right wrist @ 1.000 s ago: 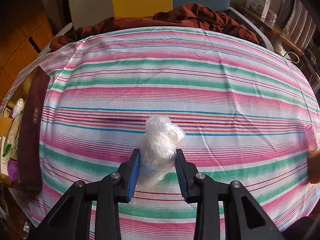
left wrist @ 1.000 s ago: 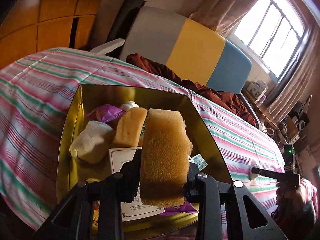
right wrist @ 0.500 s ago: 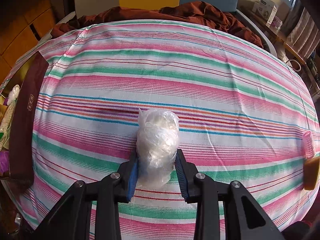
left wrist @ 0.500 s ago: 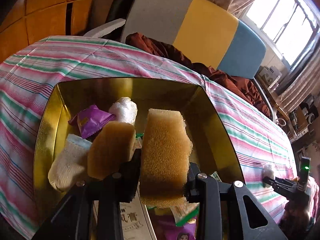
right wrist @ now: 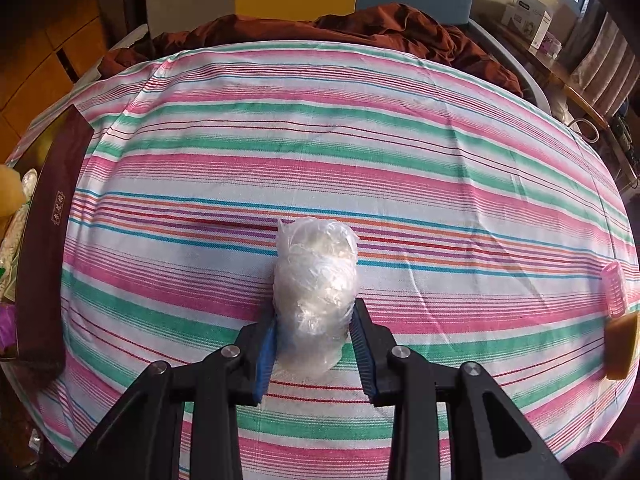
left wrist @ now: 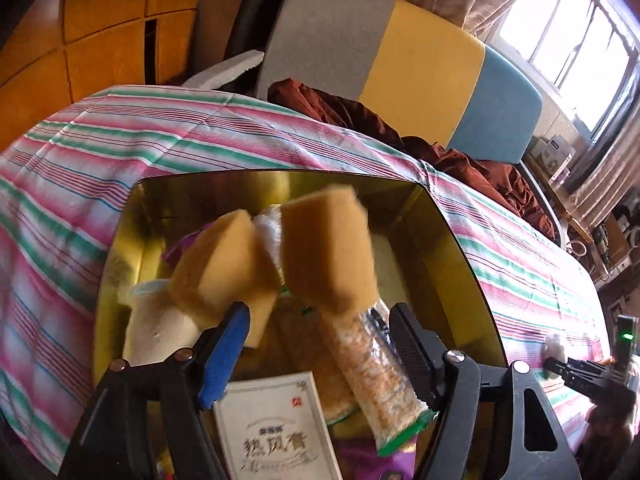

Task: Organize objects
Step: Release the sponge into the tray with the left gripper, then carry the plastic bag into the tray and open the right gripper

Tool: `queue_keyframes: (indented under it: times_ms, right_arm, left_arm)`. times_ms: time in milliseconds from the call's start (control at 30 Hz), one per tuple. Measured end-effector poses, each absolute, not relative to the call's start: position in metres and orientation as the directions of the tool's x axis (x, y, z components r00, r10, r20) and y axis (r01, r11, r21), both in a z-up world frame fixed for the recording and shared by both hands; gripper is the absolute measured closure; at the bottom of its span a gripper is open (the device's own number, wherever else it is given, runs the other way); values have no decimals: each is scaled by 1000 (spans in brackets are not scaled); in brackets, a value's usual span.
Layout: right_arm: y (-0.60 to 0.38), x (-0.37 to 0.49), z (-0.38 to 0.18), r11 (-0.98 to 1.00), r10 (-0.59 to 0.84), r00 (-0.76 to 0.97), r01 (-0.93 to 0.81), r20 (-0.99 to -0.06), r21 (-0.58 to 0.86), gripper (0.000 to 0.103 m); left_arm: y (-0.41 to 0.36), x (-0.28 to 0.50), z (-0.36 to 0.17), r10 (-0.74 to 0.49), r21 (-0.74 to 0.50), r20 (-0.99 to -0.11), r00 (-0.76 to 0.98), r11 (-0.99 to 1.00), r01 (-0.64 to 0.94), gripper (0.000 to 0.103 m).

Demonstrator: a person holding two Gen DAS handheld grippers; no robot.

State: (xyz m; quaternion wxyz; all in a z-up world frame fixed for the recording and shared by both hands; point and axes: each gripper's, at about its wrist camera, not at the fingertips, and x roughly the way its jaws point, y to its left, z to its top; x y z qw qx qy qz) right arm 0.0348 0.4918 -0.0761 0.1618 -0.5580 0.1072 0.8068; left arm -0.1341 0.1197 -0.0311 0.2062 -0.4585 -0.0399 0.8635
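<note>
Blurring above the gold box (left wrist: 460,248), a sponge (left wrist: 326,248) sits beyond the wide-open left claw (left wrist: 316,344); right claw (right wrist: 316,336) pinches a plastic-wrapped bundle (right wrist: 316,280).

A box (left wrist: 452,248) sits on the striped cloth (left wrist: 120,152) that covers the table. Two sponges lie in the box — one sponge (left wrist: 224,264) on the left, the other sponge (left wrist: 326,248) on the right, with a wrapped thing between them. A long bag of snacks (left wrist: 372,372) lies under the right sponge, and a small carton (left wrist: 276,428) lies nearest the camera.

Well to the right of the box, a plastic-wrapped bundle (right wrist: 316,280) rests on the cloth. A hair roller (right wrist: 615,288) and a third sponge (right wrist: 620,344) lie near the right edge, the roller just behind the sponge. A rumpled blanket (right wrist: 360,28) lies behind the table.
</note>
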Motion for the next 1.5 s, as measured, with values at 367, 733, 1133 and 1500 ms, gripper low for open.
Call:
queue_keyframes:
  times_ms: [367,733,1133,1500]
  right_arm:
    - [496,35,-72,-922,148,-350,-387,-925,-1,69]
    - [463,32,-53,-953,104,-434,-300,-895,34,69]
    - [373,7,-19,-987,-7,-529,-132,-848,90,69]
    - [295,-49,6,-993,-120,-549,75,-827,94,69]
  left_arm:
    - [84,-80,-20,394,-263,-735,-552,-916,-303,30]
    - [77,-45,3,342,-144,-683,-645,-929,-340,27]
    - [53,-32,6,321,-118,-660,-679,-937,-328,22]
    - [35,-30,6,336,-163,-647,-685,-938,-306,17]
